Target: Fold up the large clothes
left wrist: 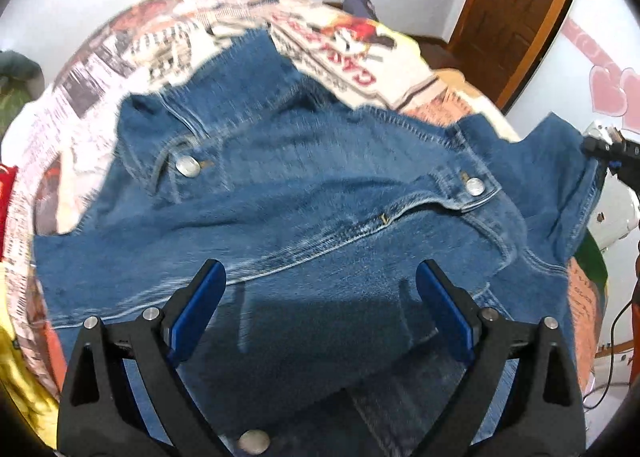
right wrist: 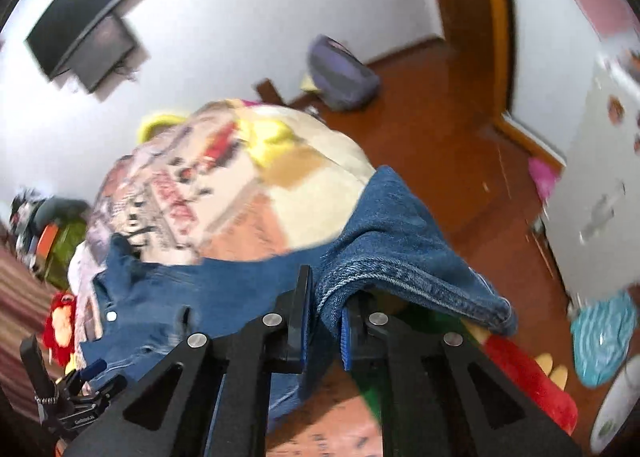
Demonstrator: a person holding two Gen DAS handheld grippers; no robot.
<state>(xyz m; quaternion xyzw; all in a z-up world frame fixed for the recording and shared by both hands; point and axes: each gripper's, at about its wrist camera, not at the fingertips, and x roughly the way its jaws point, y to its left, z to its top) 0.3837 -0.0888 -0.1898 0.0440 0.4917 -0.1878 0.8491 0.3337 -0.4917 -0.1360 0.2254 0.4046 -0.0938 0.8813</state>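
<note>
One denim jacket edge sits pinched inside right gripper.

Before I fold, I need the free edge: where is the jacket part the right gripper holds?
In the right wrist view, the right gripper pinches the denim jacket at mid-frame, lifted past the printed blanket edge, above the wooden floor.

A bedspread printed like newspaper pages covers the bed across the upper middle of the left wrist view. A brown wooden door stands at the upper right, and pink heart decorations mark the white surface at the right edge. In the right wrist view a dark wall-mounted screen hangs at upper left, a purple bag sits on the reddish wooden floor at upper centre, and a white cabinet fills the right side. A teal striped cloth lies at lower right.
</note>
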